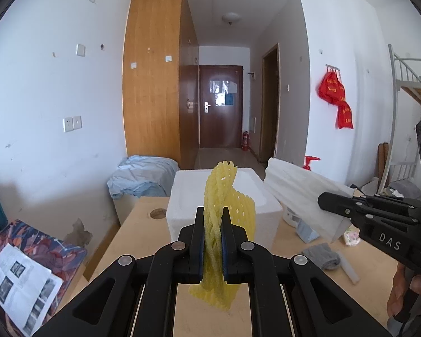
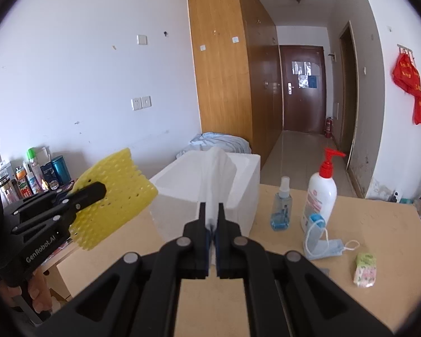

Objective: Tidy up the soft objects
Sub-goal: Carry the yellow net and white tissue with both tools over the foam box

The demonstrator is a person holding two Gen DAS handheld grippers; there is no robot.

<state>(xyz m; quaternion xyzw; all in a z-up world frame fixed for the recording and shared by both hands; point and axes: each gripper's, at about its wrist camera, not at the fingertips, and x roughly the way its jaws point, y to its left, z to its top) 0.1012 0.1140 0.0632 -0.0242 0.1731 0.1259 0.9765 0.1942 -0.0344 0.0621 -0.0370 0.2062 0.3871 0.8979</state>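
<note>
Left tool (image 1: pixel 213 241) was clamped on a yellow foam net sleeve (image 1: pixel 224 196), held up in the air above the worktop (image 1: pixel 143 233), in front of the white foam box (image 1: pixel 182 205). Right tool (image 2: pixel 212 233) was pinched shut on a white soft sheet (image 2: pixel 217 168), probably foam wrap or tissue; the glare made it hard to tell.

Both pieces looked very light and limp. The net flopped and twisted above the jaws, so a grip near its middle seemed best. Neither looked fragile.

The box stood open-topped at the worktop's far edge, with clear air above it for a drop. A grey sock (image 1: pixel 321 255), a face mask (image 2: pixel 320 241) and a tissue pack (image 2: pixel 365 270) lay toward the right edge, and a pump bottle (image 2: pixel 321 196) and spray bottle (image 2: pixel 282 207) stood just right of the box, liable to tip.
</note>
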